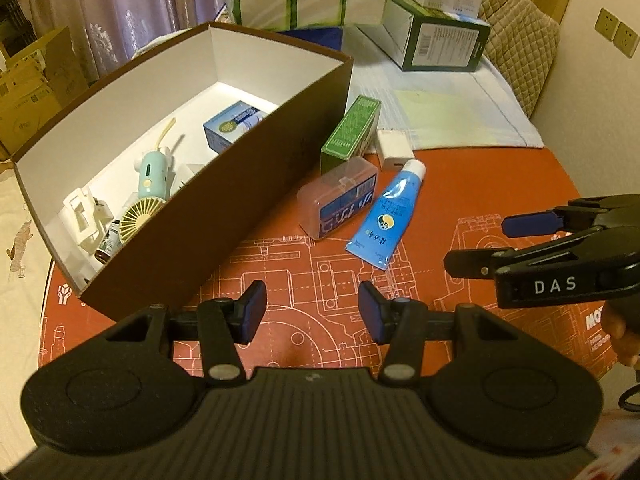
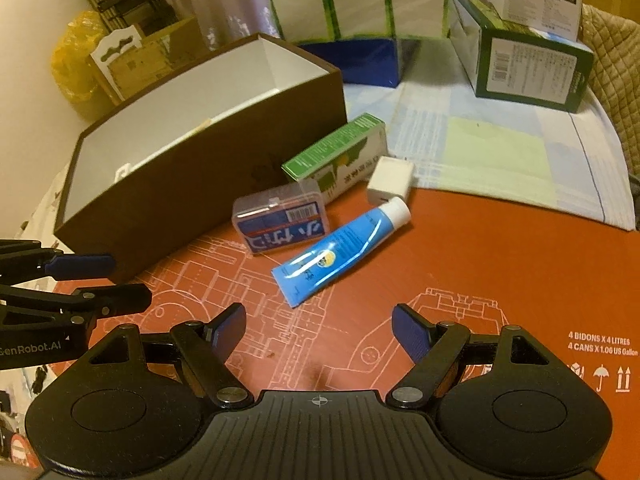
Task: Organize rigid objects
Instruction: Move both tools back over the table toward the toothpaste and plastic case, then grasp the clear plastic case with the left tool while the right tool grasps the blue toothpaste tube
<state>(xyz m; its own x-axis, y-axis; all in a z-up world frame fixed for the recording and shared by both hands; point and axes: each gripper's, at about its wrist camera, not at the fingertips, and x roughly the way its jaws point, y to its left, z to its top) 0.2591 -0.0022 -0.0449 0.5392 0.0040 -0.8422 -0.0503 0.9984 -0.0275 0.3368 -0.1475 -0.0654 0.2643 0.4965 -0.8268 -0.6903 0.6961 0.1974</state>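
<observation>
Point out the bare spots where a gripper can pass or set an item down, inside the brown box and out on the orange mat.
Brown box: bare white floor at the far end behind the blue carton; the near end is crowded around the mint fan. Orange mat: bare right of the blue tube and between both open grippers. Crowded where the plastic case, green carton and white cube cluster beside the box.

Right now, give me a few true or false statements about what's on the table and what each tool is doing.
1. The blue tube lies outside the brown box. True.
2. The right tool grips the tube. False: it is open and empty.
3. The mint handheld fan is inside the box. True.
4. The white charger sits in the box. False: it rests on the table beside the green carton.
5. The left tool is open. True.
</observation>
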